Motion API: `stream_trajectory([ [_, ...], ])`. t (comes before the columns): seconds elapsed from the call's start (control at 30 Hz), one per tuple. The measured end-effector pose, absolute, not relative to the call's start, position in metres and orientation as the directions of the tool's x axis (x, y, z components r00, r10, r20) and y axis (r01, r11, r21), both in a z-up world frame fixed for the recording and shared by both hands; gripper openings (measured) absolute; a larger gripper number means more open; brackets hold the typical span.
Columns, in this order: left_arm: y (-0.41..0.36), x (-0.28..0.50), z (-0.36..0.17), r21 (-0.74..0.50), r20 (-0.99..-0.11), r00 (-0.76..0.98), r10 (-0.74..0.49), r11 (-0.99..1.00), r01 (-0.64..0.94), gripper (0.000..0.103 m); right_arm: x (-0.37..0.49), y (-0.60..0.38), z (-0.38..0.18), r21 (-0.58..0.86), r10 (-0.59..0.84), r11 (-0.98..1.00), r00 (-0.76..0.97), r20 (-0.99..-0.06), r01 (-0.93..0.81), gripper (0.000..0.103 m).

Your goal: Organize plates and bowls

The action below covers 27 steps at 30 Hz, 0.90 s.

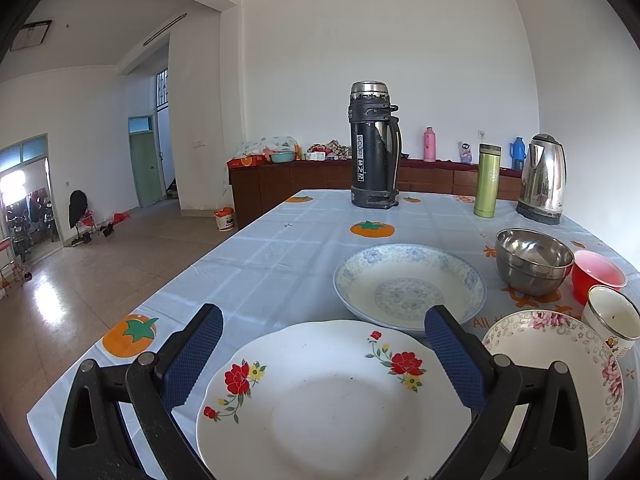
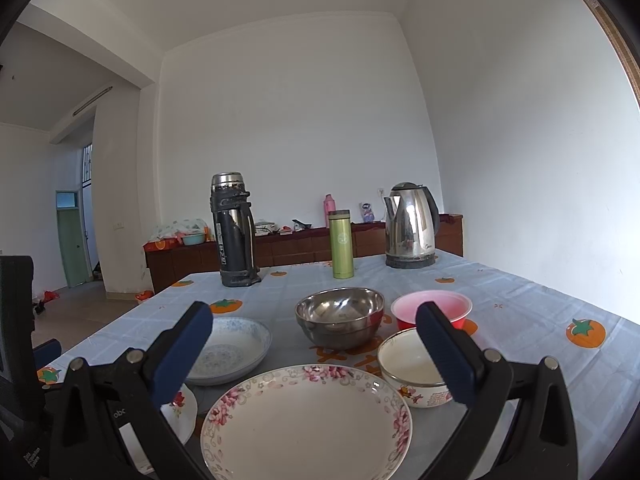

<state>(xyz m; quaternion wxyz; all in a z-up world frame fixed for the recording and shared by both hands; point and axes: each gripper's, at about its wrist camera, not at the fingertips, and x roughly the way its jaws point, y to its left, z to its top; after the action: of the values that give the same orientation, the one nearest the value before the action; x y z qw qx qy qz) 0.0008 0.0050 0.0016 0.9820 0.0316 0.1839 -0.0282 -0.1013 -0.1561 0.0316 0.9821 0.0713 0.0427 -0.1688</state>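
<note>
The left gripper (image 1: pixel 324 350) is wide open and holds nothing; its two blue-padded fingers (image 1: pixel 192 354) stand on both sides of the white plate with red flowers (image 1: pixel 332 400), above it, near the front edge of the table with the light blue tablecloth with orange fruit prints (image 1: pixel 260 256). The right gripper (image 2: pixel 314 354) is also spread wide and empty, over the white plate with a pink flower rim (image 2: pixel 306 424). Behind the red-flower plate lies the blue-patterned white deep plate (image 1: pixel 410 284). To the right of it stands the stainless steel bowl (image 2: pixel 340 316), and beside this bowl the red plastic bowl with pink inside (image 2: pixel 432 308). The small white enamel bowl with a metal rim (image 2: pixel 408 364) is just in front of the red one, very close to the pink-rim plate. At the far side of the table stand a tall black thermos (image 1: pixel 374 146), a slim green bottle (image 1: pixel 488 180) and a steel electric kettle (image 1: pixel 542 178).
</note>
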Motion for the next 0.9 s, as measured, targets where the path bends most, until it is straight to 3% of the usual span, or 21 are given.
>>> stream_trajectory([
  [0.9, 0.0054, 0.0005, 0.0007, 0.049, -0.362, 0.931, -0.044, 0.997, 0.066, 0.102, -0.1009, -0.1581, 0.0333, 0.126, -0.324, 0.933, 0.939, -0.113, 0.337, 0.103],
])
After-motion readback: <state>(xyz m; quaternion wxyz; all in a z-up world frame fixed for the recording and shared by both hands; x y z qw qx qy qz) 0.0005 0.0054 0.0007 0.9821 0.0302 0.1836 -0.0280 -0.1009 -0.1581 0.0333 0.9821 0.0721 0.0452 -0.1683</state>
